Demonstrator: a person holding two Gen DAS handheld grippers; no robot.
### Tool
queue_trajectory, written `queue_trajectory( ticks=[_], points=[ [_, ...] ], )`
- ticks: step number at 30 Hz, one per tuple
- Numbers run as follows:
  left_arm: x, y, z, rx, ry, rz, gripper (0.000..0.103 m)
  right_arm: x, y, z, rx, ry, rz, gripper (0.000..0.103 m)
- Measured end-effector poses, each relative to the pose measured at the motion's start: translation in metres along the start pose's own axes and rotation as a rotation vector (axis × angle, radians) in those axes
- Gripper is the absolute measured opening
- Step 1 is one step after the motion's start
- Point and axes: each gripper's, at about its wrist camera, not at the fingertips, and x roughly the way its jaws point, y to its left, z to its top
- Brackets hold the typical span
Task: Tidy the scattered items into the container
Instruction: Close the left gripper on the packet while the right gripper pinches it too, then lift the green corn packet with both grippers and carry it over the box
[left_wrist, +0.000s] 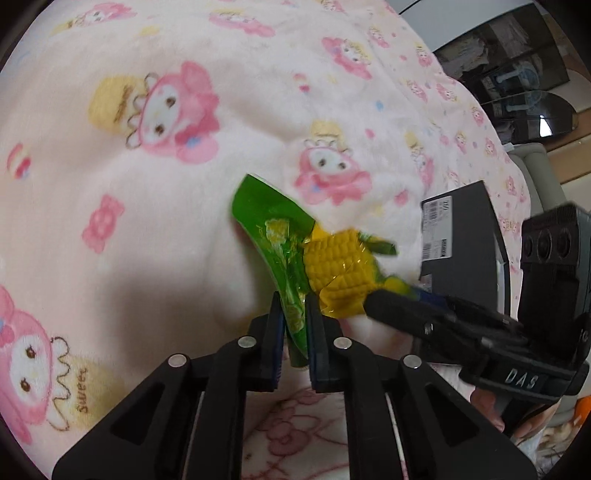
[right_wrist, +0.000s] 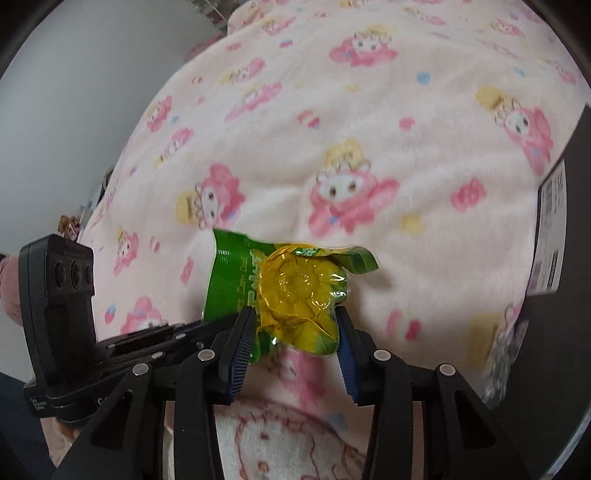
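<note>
Left gripper (left_wrist: 295, 306) pinched on the flat green edge of the corn pack (left_wrist: 314, 258); both pads press the film, pack sticks up and out from between them. Right gripper (right_wrist: 295, 325) straddles the yellow cob end of the same corn pack (right_wrist: 295, 284); jaws stand fairly wide, pads at either side of the cob. Left pad looks to touch the wrap, right pad sits right at its edge; firm clamp cannot be told.

In the left wrist view the right gripper (left_wrist: 388, 299) comes in from the right, tip at the lower cob end. In the right wrist view the left gripper (right_wrist: 207, 325) comes in from the left, on the pack's green side.

Pack is held up over the blanket (left_wrist: 147, 221), pink with cartoon rabbit print, same blanket (right_wrist: 369, 147) below it in the right view.

Black box (left_wrist: 461, 229) with a white barcode label lies on the blanket, right of the pack, apart from it. Same box (right_wrist: 561, 221) at the right edge of the right view.
</note>
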Motion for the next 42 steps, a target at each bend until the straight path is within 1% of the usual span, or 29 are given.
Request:
queue_trajectory(
  ticks=[1,3,5,7,10,12,13,14,16,18,22,25,31,34,39,42],
  points=[
    [0.000,0.003,0.001,-0.011,-0.002,0.002,0.013,0.004,-0.002,-0.001,0.003,0.015,-0.008,0.039],
    [-0.003,0.006,0.003,-0.011,-0.027,-0.008,0.023,0.009,-0.005,-0.002,0.003,0.034,-0.020,0.039],
    [-0.001,0.010,0.009,-0.018,-0.040,-0.031,0.027,0.009,-0.005,0.002,-0.007,0.029,-0.017,0.039],
    [0.006,0.014,0.014,-0.035,-0.035,-0.011,0.027,0.010,-0.005,0.006,-0.013,0.020,-0.037,0.039],
    [0.020,0.014,0.017,-0.057,-0.005,-0.009,0.025,0.015,-0.008,0.013,-0.010,0.006,-0.043,0.041],
    [0.018,0.004,0.013,-0.038,0.001,-0.025,0.009,0.019,-0.006,0.014,-0.022,0.025,-0.030,0.041],
    [0.014,-0.003,0.010,-0.016,-0.015,0.000,0.009,0.016,-0.003,0.011,-0.036,0.022,-0.017,0.037],
    [0.007,-0.013,0.006,0.017,-0.032,0.036,0.009,0.010,0.001,0.009,-0.056,0.005,-0.012,0.036],
    [-0.008,-0.026,0.001,0.040,-0.052,0.031,0.009,-0.005,0.009,0.003,-0.090,-0.032,-0.017,0.034],
    [-0.024,-0.038,-0.005,0.063,-0.079,0.018,0.009,-0.024,0.009,-0.002,-0.079,-0.062,0.002,0.033],
    [-0.055,-0.077,-0.026,0.126,-0.135,-0.036,0.009,-0.076,0.008,-0.022,-0.073,-0.143,0.033,0.033],
    [-0.061,-0.112,-0.042,0.179,-0.137,-0.071,0.009,-0.112,0.003,-0.044,-0.069,-0.197,0.020,0.033],
    [-0.049,-0.196,-0.064,0.335,-0.113,-0.109,0.009,-0.174,-0.028,-0.087,-0.018,-0.300,-0.042,0.033],
    [-0.040,-0.231,-0.072,0.388,-0.106,-0.136,0.009,-0.202,-0.053,-0.105,0.034,-0.350,-0.074,0.033],
    [-0.012,-0.286,-0.084,0.473,-0.056,-0.181,0.009,-0.237,-0.090,-0.131,0.102,-0.412,-0.127,0.033],
    [0.007,-0.309,-0.088,0.503,-0.021,-0.183,0.009,-0.248,-0.113,-0.142,0.144,-0.430,-0.152,0.033]
  ],
)
